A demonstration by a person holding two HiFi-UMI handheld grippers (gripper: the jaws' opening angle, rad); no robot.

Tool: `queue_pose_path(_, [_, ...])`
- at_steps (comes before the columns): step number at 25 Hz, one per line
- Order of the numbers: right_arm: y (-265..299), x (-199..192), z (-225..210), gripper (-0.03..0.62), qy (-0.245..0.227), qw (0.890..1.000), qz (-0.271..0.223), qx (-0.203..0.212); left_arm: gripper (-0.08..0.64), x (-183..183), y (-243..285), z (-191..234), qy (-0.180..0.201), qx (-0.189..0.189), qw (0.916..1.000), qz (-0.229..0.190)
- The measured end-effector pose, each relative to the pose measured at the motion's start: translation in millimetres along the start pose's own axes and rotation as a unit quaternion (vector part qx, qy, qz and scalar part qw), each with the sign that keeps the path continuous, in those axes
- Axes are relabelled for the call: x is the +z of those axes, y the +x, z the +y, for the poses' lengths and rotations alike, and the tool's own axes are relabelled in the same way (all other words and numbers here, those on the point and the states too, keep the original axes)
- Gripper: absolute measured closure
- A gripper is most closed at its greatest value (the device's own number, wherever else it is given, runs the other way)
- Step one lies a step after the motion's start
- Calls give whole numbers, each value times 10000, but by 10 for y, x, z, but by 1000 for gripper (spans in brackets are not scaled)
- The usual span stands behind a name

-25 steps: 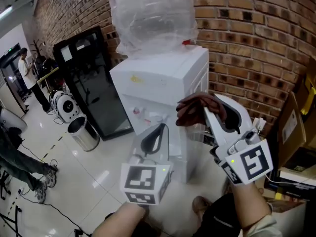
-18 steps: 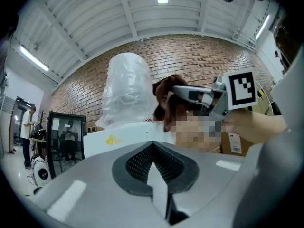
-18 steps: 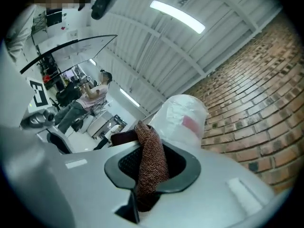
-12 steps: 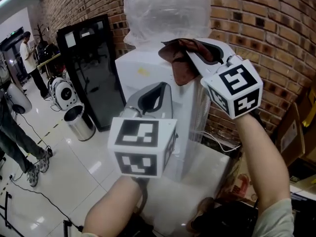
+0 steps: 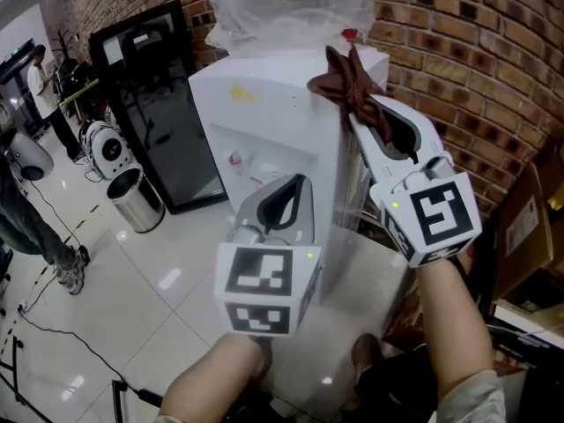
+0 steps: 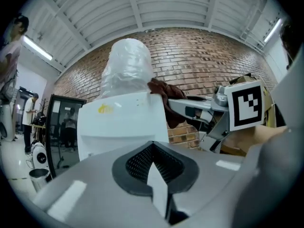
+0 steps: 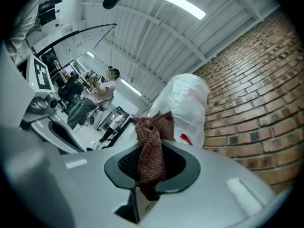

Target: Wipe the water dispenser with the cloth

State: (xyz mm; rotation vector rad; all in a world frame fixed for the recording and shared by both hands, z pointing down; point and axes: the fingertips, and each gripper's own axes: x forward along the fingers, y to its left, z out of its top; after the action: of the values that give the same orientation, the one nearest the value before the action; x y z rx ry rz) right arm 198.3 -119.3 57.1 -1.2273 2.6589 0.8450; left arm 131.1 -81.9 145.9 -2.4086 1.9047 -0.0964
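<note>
The white water dispenser (image 5: 264,104) stands against the brick wall, and a bottle wrapped in clear plastic (image 5: 291,7) sits on top of it. My right gripper (image 5: 357,113) is shut on a brown cloth (image 5: 348,82). The cloth lies at the top right edge of the dispenser, beside the bottle. In the right gripper view the cloth (image 7: 149,156) bunches between the jaws, in front of the bottle (image 7: 183,103). My left gripper (image 5: 282,205) hangs in front of the dispenser's face, shut and holding nothing. The left gripper view shows the dispenser (image 6: 123,122) straight ahead and the cloth (image 6: 164,91) at its top right corner.
A black glass-fronted cabinet (image 5: 154,104) stands left of the dispenser, with a steel bin (image 5: 137,205) in front of it. The brick wall (image 5: 458,51) runs behind, and cardboard boxes (image 5: 529,227) are stacked at the right. A person (image 5: 35,227) stands at the far left, with cables on the floor.
The right gripper has carried the cloth up from in front of the dispenser's side to its top right edge. The left gripper rose and came back, ending near where it was.
</note>
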Motion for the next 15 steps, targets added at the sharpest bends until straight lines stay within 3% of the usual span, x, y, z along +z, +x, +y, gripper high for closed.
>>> queue_pose_path(3, [-114,-340,220,515,79,9996,268,36,560,-322,-5,53,-151,-1,9998,134])
queue_pose_path(7, [-208,-709,358,515,412,9980,458,134,560,-619,3,75,-52,71,9996,250])
queue_pose_path(11, [-369,-1090,496,514,1124,9918,599,41,560,-934,15,80,98,125,9993,339])
queue_pose_path(15, [-419,-1308,645,514,1466,9858,806,132,560,-1117,49,188,170,236,9991,307])
